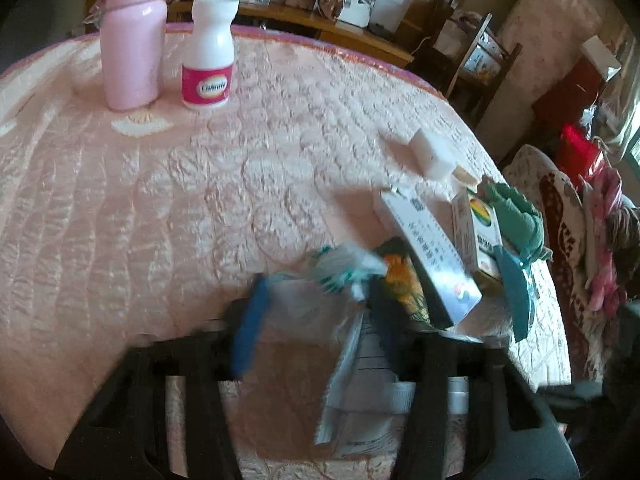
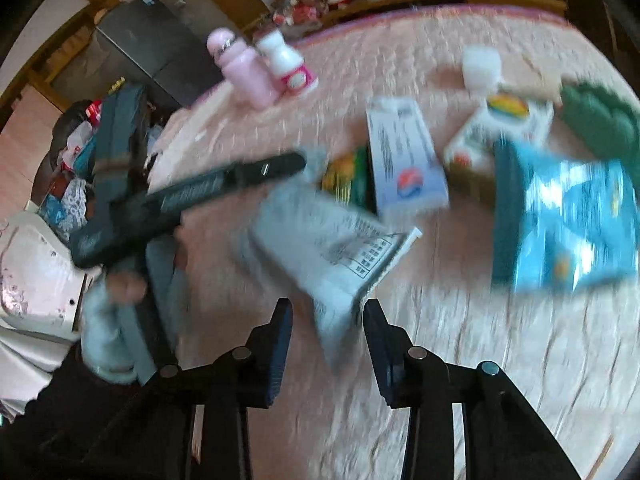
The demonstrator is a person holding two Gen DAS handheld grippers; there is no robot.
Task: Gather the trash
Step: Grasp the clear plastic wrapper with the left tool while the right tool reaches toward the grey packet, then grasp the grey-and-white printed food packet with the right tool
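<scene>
- The right gripper (image 2: 327, 312) stands with its fingers either side of a grey printed wrapper (image 2: 320, 236); blur hides whether the pads press it.
- The left gripper (image 1: 316, 320) straddles the same wrapper (image 1: 348, 364); its grip is unclear too.
- The wrapper lies on a pink quilted table cover (image 1: 160, 208).
- Farther back: a white carton (image 2: 404, 160), a pink bottle (image 1: 132, 40), then a wooden shelf (image 1: 304, 16).

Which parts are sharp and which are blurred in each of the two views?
Left wrist view: pink bottle and white pill bottle sharp; wrapper near the fingers smeared. Right wrist view: motion blur almost everywhere, only the gripper fingers crisp.
</scene>
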